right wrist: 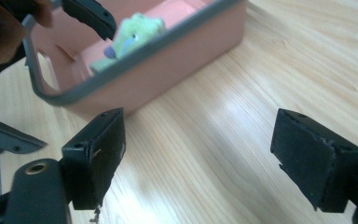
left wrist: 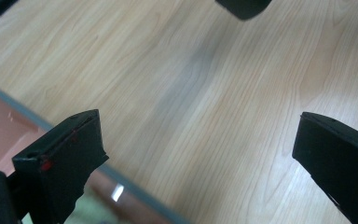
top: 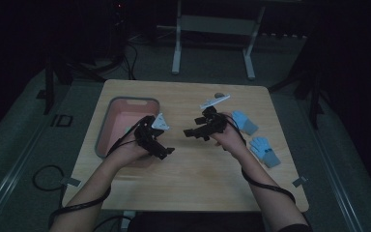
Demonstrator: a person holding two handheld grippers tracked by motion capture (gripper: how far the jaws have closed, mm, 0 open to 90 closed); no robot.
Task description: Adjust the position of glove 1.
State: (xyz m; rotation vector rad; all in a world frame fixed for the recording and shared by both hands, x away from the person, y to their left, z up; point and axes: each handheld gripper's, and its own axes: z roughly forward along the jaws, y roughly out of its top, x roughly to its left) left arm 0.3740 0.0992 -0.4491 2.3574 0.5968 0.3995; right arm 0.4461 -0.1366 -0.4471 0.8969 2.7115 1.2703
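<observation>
Two blue gloves (top: pixel 245 122) lie near the desk's (top: pixel 183 193) right edge, one (top: pixel 264 151) closer to the near right corner, well apart from the salmon-pink bin (top: pixel 107 124) toward the left edge, where a green soft thing (right wrist: pixel 137 33) rests inside. Both hand-held tools hover over mid-desk, the left tool (top: pixel 166 152) and right tool (top: pixel 188 132) alike with jaws spread wide and nothing between them. The gloves look light, limp and easy to bunch; a pinch at the grey cuff seems safest. Each glove's long axis runs diagonally, fingers toward the far left, cuffs toward the near right edge.
</observation>
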